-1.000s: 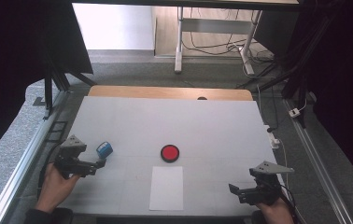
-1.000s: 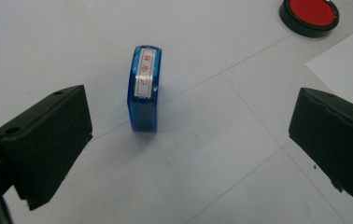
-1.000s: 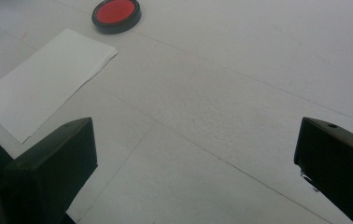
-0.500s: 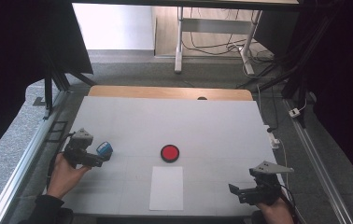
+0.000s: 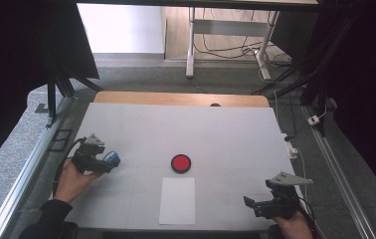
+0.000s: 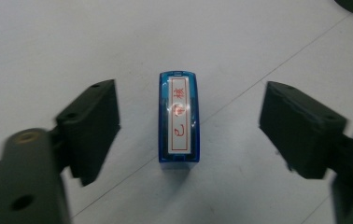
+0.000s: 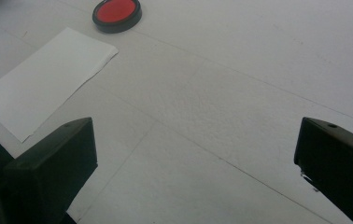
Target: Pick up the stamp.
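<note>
High view: the left gripper (image 5: 110,162) half hides the blue stamp (image 5: 112,158), left of the red ink pad (image 5: 181,163).

Left gripper view: jaws apart, just been closing, stamp between them untouched, red print hard to read.

Right gripper view: right gripper (image 7: 195,170) jaws wide apart, ink pad beyond the paper sheet (image 7: 44,79), which is cut off.

A blue stamp (image 6: 178,119) with red-lettered white label, red ink pad (image 5: 181,163), white paper (image 5: 177,200)
</note>
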The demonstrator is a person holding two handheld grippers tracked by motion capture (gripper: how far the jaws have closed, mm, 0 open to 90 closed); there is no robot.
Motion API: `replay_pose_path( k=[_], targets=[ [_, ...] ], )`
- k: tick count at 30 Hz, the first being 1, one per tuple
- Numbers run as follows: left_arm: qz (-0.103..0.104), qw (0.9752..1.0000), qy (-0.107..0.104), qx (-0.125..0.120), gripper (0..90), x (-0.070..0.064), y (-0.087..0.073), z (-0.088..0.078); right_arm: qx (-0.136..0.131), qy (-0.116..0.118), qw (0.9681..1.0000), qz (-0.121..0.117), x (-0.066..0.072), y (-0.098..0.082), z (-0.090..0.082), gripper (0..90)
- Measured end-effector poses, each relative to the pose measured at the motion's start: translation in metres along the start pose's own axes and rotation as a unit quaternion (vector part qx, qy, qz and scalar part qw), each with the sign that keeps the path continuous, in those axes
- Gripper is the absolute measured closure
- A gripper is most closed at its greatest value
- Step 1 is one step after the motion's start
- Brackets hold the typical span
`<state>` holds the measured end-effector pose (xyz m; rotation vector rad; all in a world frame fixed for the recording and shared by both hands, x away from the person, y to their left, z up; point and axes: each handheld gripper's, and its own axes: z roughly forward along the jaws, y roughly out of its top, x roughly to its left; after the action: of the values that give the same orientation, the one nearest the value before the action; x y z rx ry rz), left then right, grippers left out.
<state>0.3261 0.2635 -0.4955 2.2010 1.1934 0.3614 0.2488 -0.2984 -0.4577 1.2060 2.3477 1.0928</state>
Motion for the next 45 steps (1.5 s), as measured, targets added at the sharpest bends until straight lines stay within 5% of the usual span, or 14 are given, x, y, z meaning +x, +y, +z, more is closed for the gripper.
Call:
replay_pose_path(
  k=[9,27,38,45],
  targets=[
    [0.003,0.9998,-0.002,0.018,47.6,0.0033,0.0014,0.0034,-0.001,0.001,1.0,0.0,0.0002,0.0,0.0001,0.0],
    [0.0,0.9995,-0.001,0.033,69.1,0.0052,0.0036,0.0061,0.001,-0.001,1.0,-0.002,0.0006,0.0001,0.0003,0.0],
    [-0.006,0.9991,0.006,0.042,70.6,0.0043,0.006,0.0053,0.001,0.0,1.0,-0.003,0.0007,0.0001,0.0004,0.0],
    [-0.025,0.9994,-0.005,0.024,70.6,0.0039,0.0082,-0.0007,0.0,0.0,1.0,-0.004,0.0009,0.0,0.0003,0.0]
  ],
)
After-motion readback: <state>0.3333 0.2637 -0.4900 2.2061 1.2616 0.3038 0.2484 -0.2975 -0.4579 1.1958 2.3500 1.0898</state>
